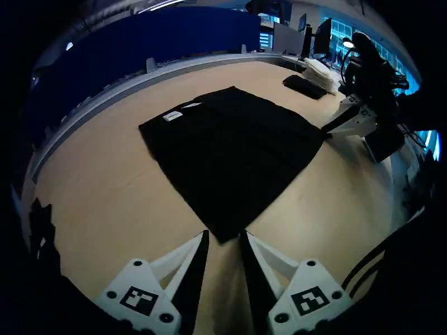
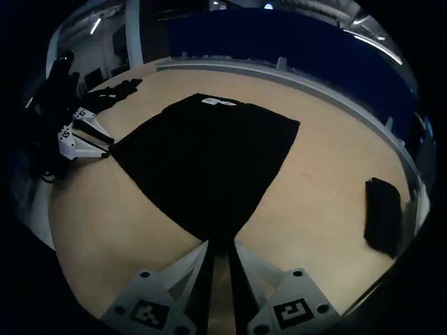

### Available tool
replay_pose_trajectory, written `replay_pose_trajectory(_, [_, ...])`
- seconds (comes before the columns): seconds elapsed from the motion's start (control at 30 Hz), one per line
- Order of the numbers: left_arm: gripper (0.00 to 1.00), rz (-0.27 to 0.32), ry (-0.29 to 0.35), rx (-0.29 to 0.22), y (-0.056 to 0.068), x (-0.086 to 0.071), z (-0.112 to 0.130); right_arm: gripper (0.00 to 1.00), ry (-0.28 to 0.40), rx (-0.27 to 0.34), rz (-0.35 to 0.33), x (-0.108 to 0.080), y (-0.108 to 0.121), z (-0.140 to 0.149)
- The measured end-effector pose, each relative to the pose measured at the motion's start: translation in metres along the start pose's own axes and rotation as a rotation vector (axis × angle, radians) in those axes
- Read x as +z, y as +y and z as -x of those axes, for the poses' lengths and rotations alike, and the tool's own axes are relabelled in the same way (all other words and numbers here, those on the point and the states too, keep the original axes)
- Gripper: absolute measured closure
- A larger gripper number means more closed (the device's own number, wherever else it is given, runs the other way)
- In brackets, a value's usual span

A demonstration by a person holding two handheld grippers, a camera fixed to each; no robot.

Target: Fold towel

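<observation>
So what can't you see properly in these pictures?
Right gripper view: whether the right gripper really pinches the towel corner; it is black on black there.
Left gripper view: the towel's white label is too small to read.
Right gripper view: the dark object at far right is too dim to name.

An office: blue desk partition (image 1: 139,50), monitors (image 1: 323,34), long wooden desk (image 1: 112,184).

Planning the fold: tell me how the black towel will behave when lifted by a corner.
The black towel lies flat with faint creases, so it will likely droop. It looks thin, so probably light. On the smooth table it may slide when dragged.
</observation>
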State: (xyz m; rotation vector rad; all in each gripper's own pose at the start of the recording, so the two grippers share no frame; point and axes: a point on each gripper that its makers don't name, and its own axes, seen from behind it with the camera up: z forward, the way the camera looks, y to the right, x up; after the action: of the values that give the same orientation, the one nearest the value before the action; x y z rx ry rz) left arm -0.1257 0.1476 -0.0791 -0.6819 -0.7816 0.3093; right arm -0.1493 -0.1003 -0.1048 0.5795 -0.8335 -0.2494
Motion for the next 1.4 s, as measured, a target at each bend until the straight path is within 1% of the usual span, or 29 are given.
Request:
replay_pose_trajectory(0.1, [0.78, -0.007, -0.001, -0.002, -0.001, 0.0, 0.0, 0.84, -0.002, -0.003, 0.001, -0.001, -0.001, 0.0])
replay_pose_trajectory(0.23, [0.9, -0.016, -0.002, -0.007, -0.003, 0.0, -0.001, 0.84, -0.003, -0.011, 0.004, -0.001, -0.001, -0.001])
replay_pose_trajectory(0.5, [0.94, -0.011, 0.002, -0.003, -0.001, 0.002, -0.003, 0.88, -0.009, -0.013, 0.002, -0.002, -0.001, -0.001])
replay_pose_trajectory(0.6, [0.94, -0.01, 0.016, -0.014, 0.0, 0.0, -0.008, 0.89, -0.011, -0.009, 0.004, -0.002, 0.0, -0.002])
replay_pose_trajectory(0.7, [0.94, -0.005, 0.024, -0.036, 0.0, -0.003, -0.011, 0.89, -0.011, -0.009, 0.006, -0.002, 0.0, -0.003])
replay_pose_trajectory(0.9, [0.94, -0.01, 0.035, -0.048, 0.001, -0.01, -0.016, 0.89, 0.001, 0.001, 0.0, -0.006, 0.001, -0.011])
replay_pose_trajectory(1.1, [0.94, -0.02, 0.057, -0.075, 0.002, -0.021, -0.026, 0.89, 0.02, -0.01, 0.003, -0.02, 0.002, -0.026])
replay_pose_trajectory(1.4, [0.94, -0.037, 0.085, -0.117, 0.003, -0.052, -0.045, 0.89, 0.051, -0.045, 0.007, -0.053, 0.0, -0.058])
